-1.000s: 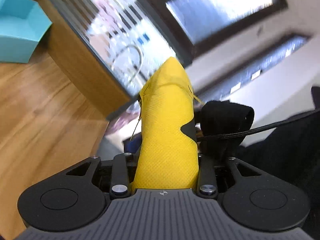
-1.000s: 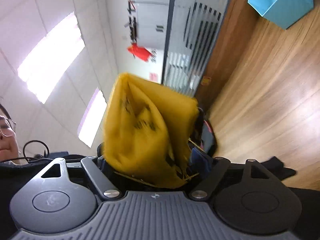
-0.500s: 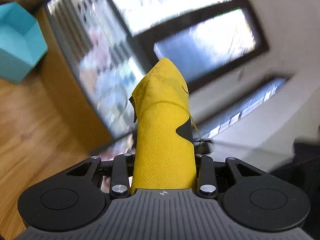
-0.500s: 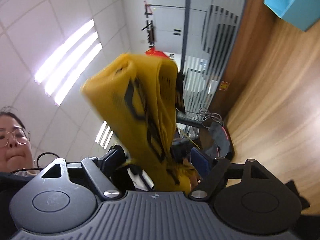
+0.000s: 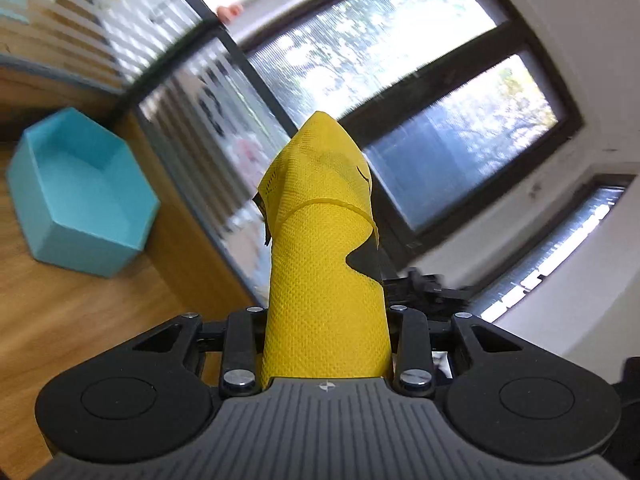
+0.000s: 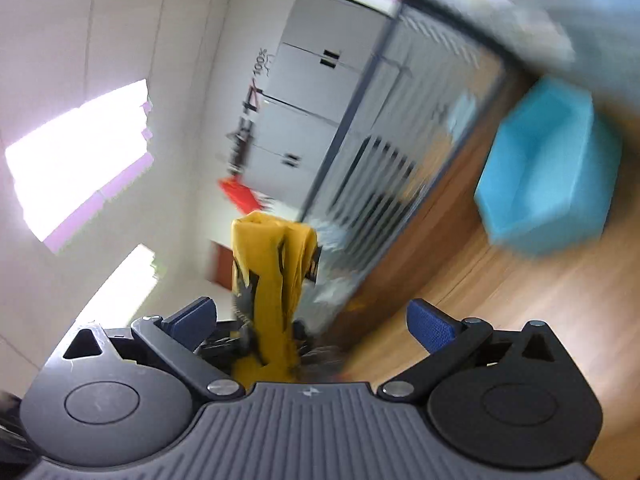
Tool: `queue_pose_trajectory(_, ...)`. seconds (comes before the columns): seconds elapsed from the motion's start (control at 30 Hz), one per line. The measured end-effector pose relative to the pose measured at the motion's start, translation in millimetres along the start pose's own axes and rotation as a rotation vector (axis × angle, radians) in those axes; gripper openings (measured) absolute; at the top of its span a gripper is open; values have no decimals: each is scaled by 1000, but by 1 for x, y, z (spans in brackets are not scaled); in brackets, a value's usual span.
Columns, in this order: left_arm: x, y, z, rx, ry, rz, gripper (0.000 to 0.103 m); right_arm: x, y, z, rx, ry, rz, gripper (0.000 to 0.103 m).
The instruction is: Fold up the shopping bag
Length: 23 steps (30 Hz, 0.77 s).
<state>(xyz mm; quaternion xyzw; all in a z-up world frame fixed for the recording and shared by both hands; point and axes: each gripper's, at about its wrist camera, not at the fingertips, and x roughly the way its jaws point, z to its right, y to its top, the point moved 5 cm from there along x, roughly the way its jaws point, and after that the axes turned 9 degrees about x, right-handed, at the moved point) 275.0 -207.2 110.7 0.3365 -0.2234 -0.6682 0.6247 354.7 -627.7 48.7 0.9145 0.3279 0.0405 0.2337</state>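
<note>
Left wrist view: left gripper clamped tight on the yellow shopping bag; fabric fills the whole gap between the arms and stands up past them in a bunched peak.
Right wrist view: right gripper spread wide, blue pads well apart; a gathered column of the bag rises between them, closer to the left pad. Contact with either pad: cannot tell, frame is blurred.
Bag location: held up in the air, clear of the wooden table; not lying flat, no clean fold visible.
Surroundings: turquoise hexagonal box on the table by the slatted partition, window behind.
Step (judgement): mid-handling, between grips; left holds, right is free to re-grip.
Next move needs: right closing on a clean edge or corner, not the bunch, while left keeps tension so layers line up.
</note>
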Motion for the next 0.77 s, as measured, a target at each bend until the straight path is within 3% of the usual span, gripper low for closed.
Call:
queue_pose_trajectory(0.07,2,6,6,139,208,-21,37,4,6,-12,-75,-62,-3,103)
queue_pose_trajectory(0.13,3,12,12,237,344,-33,37,19,8,-30,-158,-138,-3,102)
queue_pose_trajectory(0.2,10,17,16,394,613,-58,37,35,10,-45,-216,-213,3,102)
queue_pose_trajectory(0.3,25,16,19,628,914,-85,37,57,10,-55,-218,-301,21,102)
queue_pose_trajectory(0.33,34,12,21,765,1084,-99,37,63,10,-53,-195,-311,18,102)
queue_pose_trajectory(0.43,53,5,17,972,1257,-150,37,83,12,-48,-125,-341,8,102)
queue_pose_trajectory(0.6,78,-6,6,1133,1332,-228,37,116,14,-39,-7,-391,-9,102)
queue_pose_trajectory(0.7,87,-3,-4,1146,1331,-246,38,129,11,-28,18,-475,-19,86)
queue_pose_trajectory(0.73,90,-1,-9,1137,1329,-258,38,134,12,-22,22,-480,-19,76)
queue_pose_trajectory(0.77,90,-1,-13,1144,1340,-258,39,139,13,-16,42,-437,-29,52)
